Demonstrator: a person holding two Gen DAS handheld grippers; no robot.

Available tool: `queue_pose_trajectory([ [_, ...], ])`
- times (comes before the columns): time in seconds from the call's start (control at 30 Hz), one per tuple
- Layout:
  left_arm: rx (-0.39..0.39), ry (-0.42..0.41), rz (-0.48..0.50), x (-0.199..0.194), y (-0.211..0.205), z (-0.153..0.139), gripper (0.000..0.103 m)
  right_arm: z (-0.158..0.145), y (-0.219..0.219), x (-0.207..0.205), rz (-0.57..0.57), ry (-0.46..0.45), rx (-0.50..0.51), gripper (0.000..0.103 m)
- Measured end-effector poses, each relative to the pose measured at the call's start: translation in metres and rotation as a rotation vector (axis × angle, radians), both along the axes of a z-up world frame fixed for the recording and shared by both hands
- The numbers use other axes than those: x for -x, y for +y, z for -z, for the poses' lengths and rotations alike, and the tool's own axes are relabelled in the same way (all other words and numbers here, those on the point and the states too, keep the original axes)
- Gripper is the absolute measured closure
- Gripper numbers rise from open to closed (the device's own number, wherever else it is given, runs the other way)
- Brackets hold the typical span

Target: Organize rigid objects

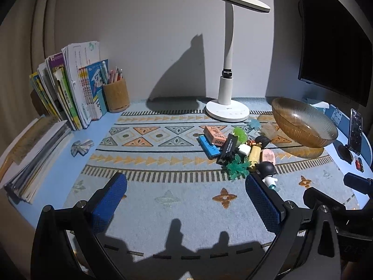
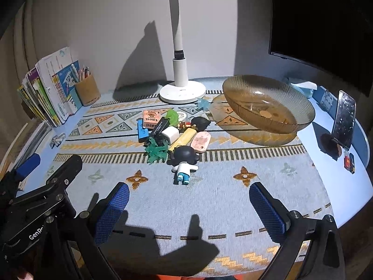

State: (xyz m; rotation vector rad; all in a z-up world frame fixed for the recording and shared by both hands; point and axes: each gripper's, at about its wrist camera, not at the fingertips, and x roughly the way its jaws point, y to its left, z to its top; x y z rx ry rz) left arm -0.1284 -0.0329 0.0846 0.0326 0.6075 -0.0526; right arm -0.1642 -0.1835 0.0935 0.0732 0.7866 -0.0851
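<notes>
"GenRo" on left hand-held gripper (image 2: 35, 163) body

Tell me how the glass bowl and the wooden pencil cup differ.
The glass bowl is wide, shallow, see-through amber and nearly empty; the wooden pencil cup is narrow, tall, opaque and full of pencils. The bowl sits tilted on the right, beside the lamp base; the cup stands upright at the left, by the books. Both are round containers near the wall.

Right gripper (image 2: 188, 206) fingers wide apart above bench near edge; figurine (image 2: 184, 163) ahead, toy pile (image 2: 170, 130) mid-bench, bowl (image 2: 268, 103) far right.
</notes>
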Motion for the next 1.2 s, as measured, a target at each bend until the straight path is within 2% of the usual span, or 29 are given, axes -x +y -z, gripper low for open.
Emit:
queue_pose_trajectory([
  [0.3, 0.008, 0.007, 0.005, -0.001, 0.001, 0.002, 0.001, 0.0, -0.001, 0.002, -0.002, -0.001, -0.005, 0.0],
  [0.57, 0.001, 0.058, 0.078, -0.018, 0.002, 0.021, 0.001, 0.011, -0.003, -0.009, -0.022, 0.013, 0.036, 0.0],
  [0.67, 0.064, 0.148, 0.156, -0.044, 0.008, 0.032, 0.001, 0.02, -0.006, -0.019, -0.039, 0.026, 0.037, 0.0],
  [0.77, 0.131, 0.24, 0.201, -0.08, 0.019, 0.042, 0.001, 0.03, -0.009, -0.029, -0.067, 0.048, 0.013, 0.009],
  [0.83, 0.147, 0.261, 0.187, -0.101, 0.024, 0.046, 0.001, 0.038, -0.012, -0.038, -0.077, 0.065, -0.011, 0.014],
  [0.9, 0.125, 0.268, 0.163, -0.127, 0.023, 0.049, 0.002, 0.047, -0.018, -0.049, -0.074, 0.09, -0.041, 0.02],
  [1.03, 0.079, 0.304, 0.18, -0.161, 0.007, 0.061, 0.004, 0.063, -0.026, -0.065, -0.066, 0.127, -0.101, 0.023],
  [1.1, 0.054, 0.322, 0.197, -0.173, -0.005, 0.069, 0.011, 0.068, -0.03, -0.072, -0.063, 0.135, -0.108, 0.024],
  [1.2, 0.041, 0.361, 0.2, -0.191, -0.014, 0.08, 0.015, 0.073, -0.032, -0.079, -0.067, 0.14, -0.111, 0.024],
])
